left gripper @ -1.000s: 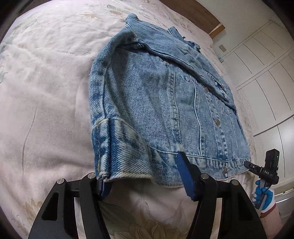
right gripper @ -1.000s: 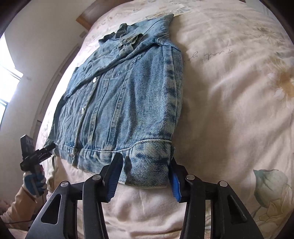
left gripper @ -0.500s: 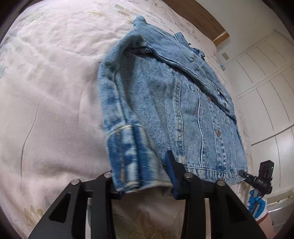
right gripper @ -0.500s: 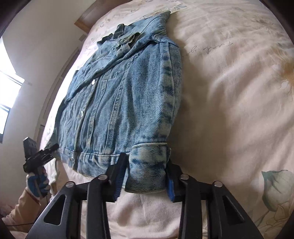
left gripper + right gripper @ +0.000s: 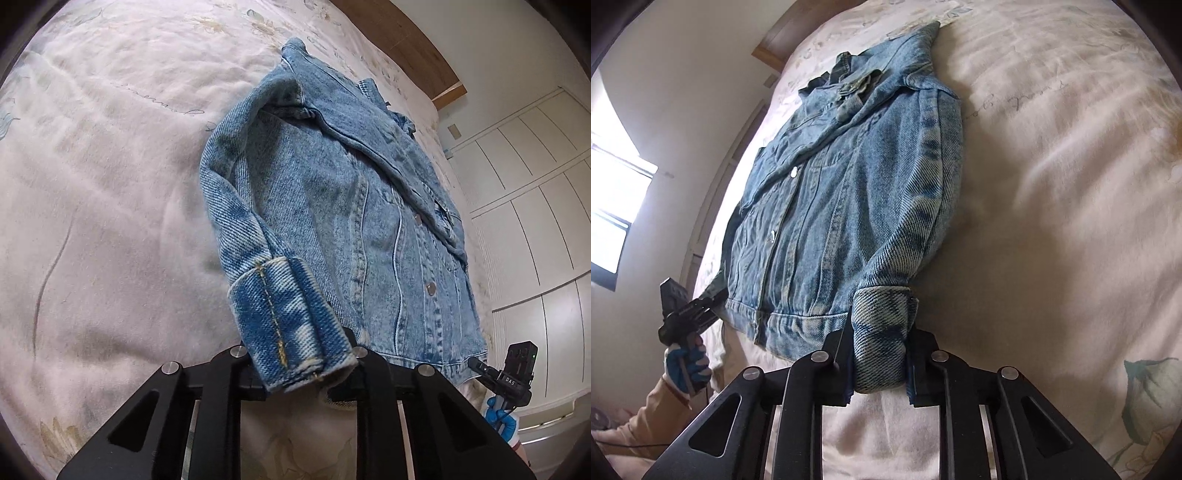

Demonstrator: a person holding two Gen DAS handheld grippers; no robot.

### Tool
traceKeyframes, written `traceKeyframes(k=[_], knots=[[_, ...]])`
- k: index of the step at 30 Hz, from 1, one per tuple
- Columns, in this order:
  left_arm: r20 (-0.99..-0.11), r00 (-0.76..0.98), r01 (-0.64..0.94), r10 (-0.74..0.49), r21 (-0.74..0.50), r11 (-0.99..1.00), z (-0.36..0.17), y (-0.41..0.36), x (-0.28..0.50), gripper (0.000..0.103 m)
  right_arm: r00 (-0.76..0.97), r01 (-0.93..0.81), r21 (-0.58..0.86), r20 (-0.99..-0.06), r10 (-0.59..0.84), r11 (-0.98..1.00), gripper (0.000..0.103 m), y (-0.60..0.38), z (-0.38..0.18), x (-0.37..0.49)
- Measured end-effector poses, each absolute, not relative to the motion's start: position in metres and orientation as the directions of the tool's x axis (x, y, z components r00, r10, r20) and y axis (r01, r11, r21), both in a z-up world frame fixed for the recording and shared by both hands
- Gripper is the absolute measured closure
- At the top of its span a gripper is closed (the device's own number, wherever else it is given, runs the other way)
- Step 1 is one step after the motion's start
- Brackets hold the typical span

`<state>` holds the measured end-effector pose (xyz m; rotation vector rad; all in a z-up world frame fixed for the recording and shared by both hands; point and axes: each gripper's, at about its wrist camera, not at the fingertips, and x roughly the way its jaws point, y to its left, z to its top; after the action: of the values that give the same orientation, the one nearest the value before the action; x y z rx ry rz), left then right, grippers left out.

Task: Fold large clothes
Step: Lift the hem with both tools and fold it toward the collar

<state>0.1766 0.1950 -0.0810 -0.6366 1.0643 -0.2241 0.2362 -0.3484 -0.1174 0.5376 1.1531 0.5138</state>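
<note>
**Both grippers closing on the jacket cuffs**

The bedspread (image 5: pixel 110 192) carries one landmark, the denim jacket (image 5: pixel 351 206), lying front up and buttoned. Its long axis runs from the collar at the far end to the hem at the near end, straight away from both grippers. Each sleeve lies folded along the jacket's side edge, with its turned-back cuff at the hem corner.

The left gripper (image 5: pixel 301 373) sits at the jacket's near left corner. Its jaws are closing, with the left cuff (image 5: pixel 291 317) bunched between them and lifted slightly off the bedspread.

The right gripper (image 5: pixel 877 373) sits at the near right corner. Its jaws are likewise closing, with the right cuff (image 5: pixel 882 332) pinched between them.

Judgement: neither hand is nearer; the two grips mirror one another across the jacket. The jacket extends forward from both, so the likely next fold carries the near end toward the collar, along the long axis.
</note>
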Motion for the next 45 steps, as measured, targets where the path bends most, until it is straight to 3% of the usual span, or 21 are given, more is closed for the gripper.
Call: traceKeyframes(k=[18, 31, 38, 45], knots=[[-0.576, 0.634, -0.013, -0.517, -0.676, 0.737, -0.005, 0.196, 0.222, 0.094, 0.468, -0.219, 0.640, -0.594, 0.654, 0.737, 0.090, -0.341, -0.041, 0.278], [-0.452, 0.724, 0.055, -0.521, -0.715, 0.697, 0.038, 0.211, 0.341, 0.094, 0.614, -0.206, 0.638, -0.506, 0.606, 0.742, 0.090, -0.342, 0.019, 0.408], [-0.470, 0.738, 0.016, -0.484, -0.705, 0.709, 0.022, 0.218, 0.417, 0.094, 0.643, -0.141, 0.658, -0.507, 0.574, 0.739, 0.090, -0.343, 0.008, 0.492], [-0.575, 0.690, -0.057, -0.440, -0.650, 0.758, -0.019, 0.212, 0.479, 0.094, 0.630, -0.023, 0.666, -0.569, 0.529, 0.745, 0.090, -0.340, -0.041, 0.559]])
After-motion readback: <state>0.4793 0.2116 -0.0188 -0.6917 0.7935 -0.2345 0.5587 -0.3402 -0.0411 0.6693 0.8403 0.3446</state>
